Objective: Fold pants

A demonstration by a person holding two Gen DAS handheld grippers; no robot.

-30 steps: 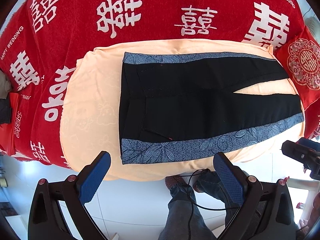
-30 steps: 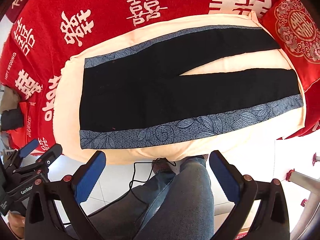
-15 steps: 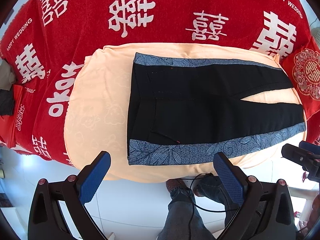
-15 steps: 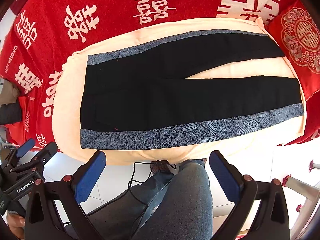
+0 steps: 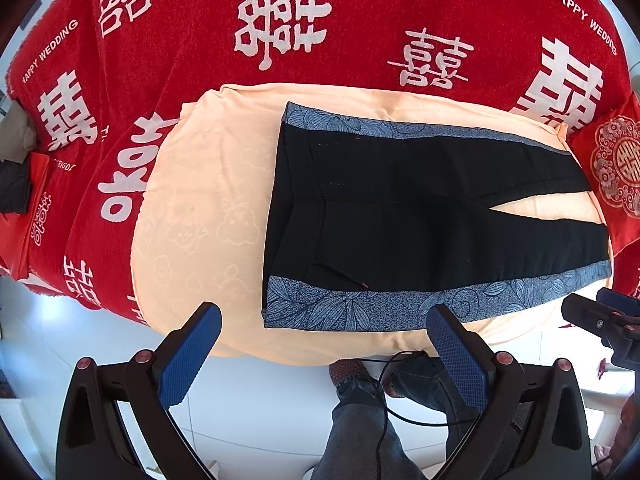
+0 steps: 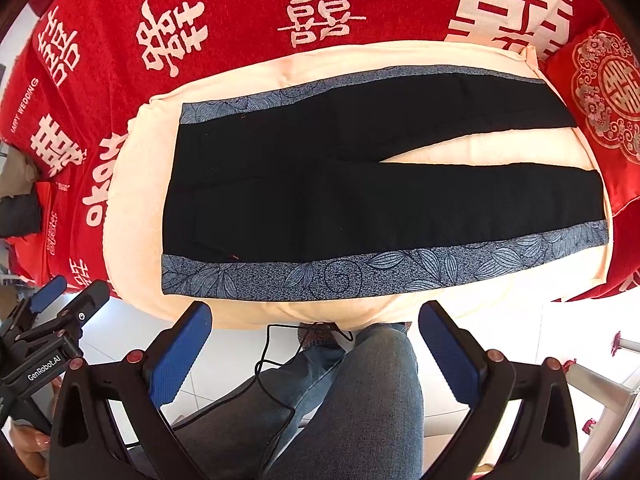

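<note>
Both cameras have drifted since 1 s ago: in the left wrist view the pants (image 5: 420,220) sit further right and lower, waistband now nearer frame centre. Garment itself unchanged, no fold begun. Reads as an approach phase, lining up for a first grasp.

Pants lie flat, spread on a cream pad (image 5: 200,208) over a red wedding blanket (image 5: 280,8) on the bed; waist left, 2 legs running right with a narrow wedge of pad between them.

Left gripper (image 5: 324,352) released, jaws wide, nothing held, hovering off the near edge just short of the near waist corner. Right gripper (image 6: 316,344) likewise spread and empty, near the blue leaf-print side stripe (image 6: 360,276).

Edges: near stripe close to pad's near rim. Open pad left of waist; cuffs reach nearly to the right end, red cushion (image 6: 604,92) just beyond.
</note>
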